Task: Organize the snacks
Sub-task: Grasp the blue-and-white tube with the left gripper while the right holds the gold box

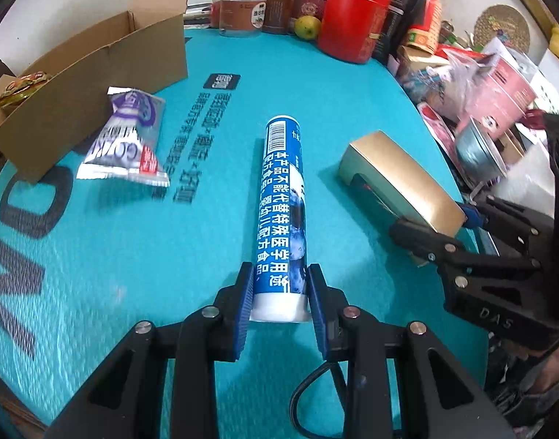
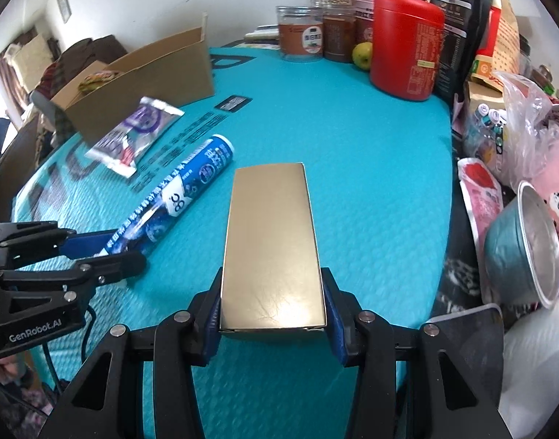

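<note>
Both hands are carrying a snack at once, so the step in hand looks like the transfer toward the cardboard box (image 1: 96, 84) standing at the far left of the teal worktop (image 1: 169, 256).

The left tool (image 1: 279, 292) is pinching the near, white-capped end of a blue tube (image 1: 283, 201); its pads are pressing on either side, and the tube is sticking straight out ahead of the tool over the worktop. The right tool (image 2: 272, 314) is gripping the near end of a gold box (image 2: 272, 241) between its blue pads, and the box is reaching forward in the same way. In the left wrist view the gold box sits to the right of the tube, the two well apart.

A silver and purple snack packet (image 1: 129, 139) is lying loose on the worktop, just beside the cardboard box, which already holds something in a gold wrapper (image 1: 21, 86).

The next move probably calls for swinging each held item over the open top of the cardboard box, clearing its raised flaps and the packet, before loosening either grip. The long tube may need tilting to fit inside.
</note>
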Action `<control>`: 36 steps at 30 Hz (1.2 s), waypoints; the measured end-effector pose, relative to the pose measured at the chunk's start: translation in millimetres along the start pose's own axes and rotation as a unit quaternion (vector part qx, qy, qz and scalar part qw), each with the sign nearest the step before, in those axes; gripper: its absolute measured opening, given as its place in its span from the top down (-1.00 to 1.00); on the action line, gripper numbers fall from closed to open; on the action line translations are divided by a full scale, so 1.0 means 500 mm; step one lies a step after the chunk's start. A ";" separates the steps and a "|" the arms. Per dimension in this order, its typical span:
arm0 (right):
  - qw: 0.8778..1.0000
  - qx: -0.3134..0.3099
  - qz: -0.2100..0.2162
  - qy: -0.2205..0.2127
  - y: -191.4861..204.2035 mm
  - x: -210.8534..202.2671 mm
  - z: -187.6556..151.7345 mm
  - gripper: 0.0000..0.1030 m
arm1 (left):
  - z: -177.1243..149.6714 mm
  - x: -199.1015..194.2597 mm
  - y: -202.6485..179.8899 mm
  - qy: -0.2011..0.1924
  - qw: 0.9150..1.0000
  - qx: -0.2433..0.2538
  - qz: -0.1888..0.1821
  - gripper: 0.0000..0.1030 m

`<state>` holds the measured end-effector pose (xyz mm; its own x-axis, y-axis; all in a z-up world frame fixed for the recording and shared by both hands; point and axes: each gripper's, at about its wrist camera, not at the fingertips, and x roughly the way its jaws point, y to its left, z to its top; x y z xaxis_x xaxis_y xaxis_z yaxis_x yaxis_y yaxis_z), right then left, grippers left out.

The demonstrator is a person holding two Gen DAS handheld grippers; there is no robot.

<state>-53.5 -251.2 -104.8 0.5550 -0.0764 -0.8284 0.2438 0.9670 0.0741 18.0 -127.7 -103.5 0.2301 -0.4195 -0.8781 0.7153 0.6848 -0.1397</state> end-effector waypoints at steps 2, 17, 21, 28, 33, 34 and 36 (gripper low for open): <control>1.000 0.000 0.005 0.002 0.004 -0.003 -0.004 0.10 | -0.010 -0.004 -0.002 0.002 1.000 0.002 0.001 0.44; 1.000 -0.013 0.012 0.002 0.017 0.018 0.001 -0.23 | 0.025 0.035 -0.025 0.005 0.998 0.019 0.062 0.25; 1.000 -0.008 0.014 0.001 0.011 0.022 0.007 -0.23 | 0.038 0.041 -0.011 0.000 0.998 0.004 0.057 0.04; 1.000 -0.011 0.006 -0.005 0.008 0.028 0.014 -0.23 | 0.049 0.049 -0.010 -0.023 0.998 0.003 0.059 0.04; 1.000 -0.010 0.000 -0.015 0.005 0.025 0.017 0.14 | 0.052 0.046 -0.007 -0.028 0.998 0.001 0.060 0.44; 1.000 -0.010 -0.001 -0.018 0.005 0.024 0.017 0.14 | 0.052 0.045 -0.005 -0.028 0.998 0.000 0.059 0.44; 1.000 -0.010 -0.002 -0.020 0.006 0.022 0.018 0.15 | 0.048 0.040 -0.004 -0.031 0.998 -0.002 0.053 0.45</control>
<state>-39.4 -251.2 -108.5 0.5856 -0.0889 -0.8057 0.2303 0.9713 0.0602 37.0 -152.0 -109.5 0.3455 -0.3810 -0.8576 0.6823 0.7294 -0.0491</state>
